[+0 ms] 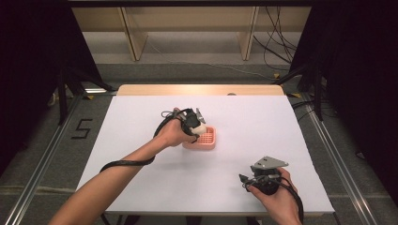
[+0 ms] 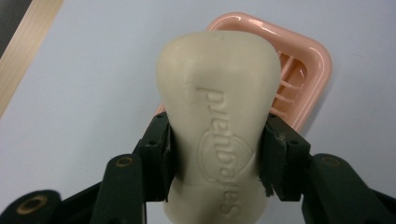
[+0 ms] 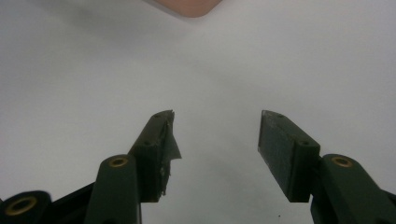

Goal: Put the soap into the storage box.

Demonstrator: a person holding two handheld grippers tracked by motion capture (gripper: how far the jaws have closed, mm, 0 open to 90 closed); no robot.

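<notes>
My left gripper (image 2: pixel 215 158) is pinching the soap bar (image 2: pixel 218 116): both pads press on its narrow waist, bar pointing away from me along the jaws, embossed lettering facing the camera. In the high view the left gripper (image 1: pixel 196 125) holds the soap (image 1: pixel 200 129) right over the near-left corner of the pink soap dish (image 1: pixel 206 139); can't tell if the bar touches the rim. From the left gripper view the dish (image 2: pixel 306 60) sits behind the bar, slotted floor visible on its right side. The dish rests near the middle of the white table (image 1: pixel 141 122). My right gripper (image 3: pixel 215 154) is spread wide with nothing between the jaws, pointing at bare table well short of the dish. In the high view that right gripper (image 1: pixel 244 179) is well apart from the dish, toward the near-right edge.
</notes>
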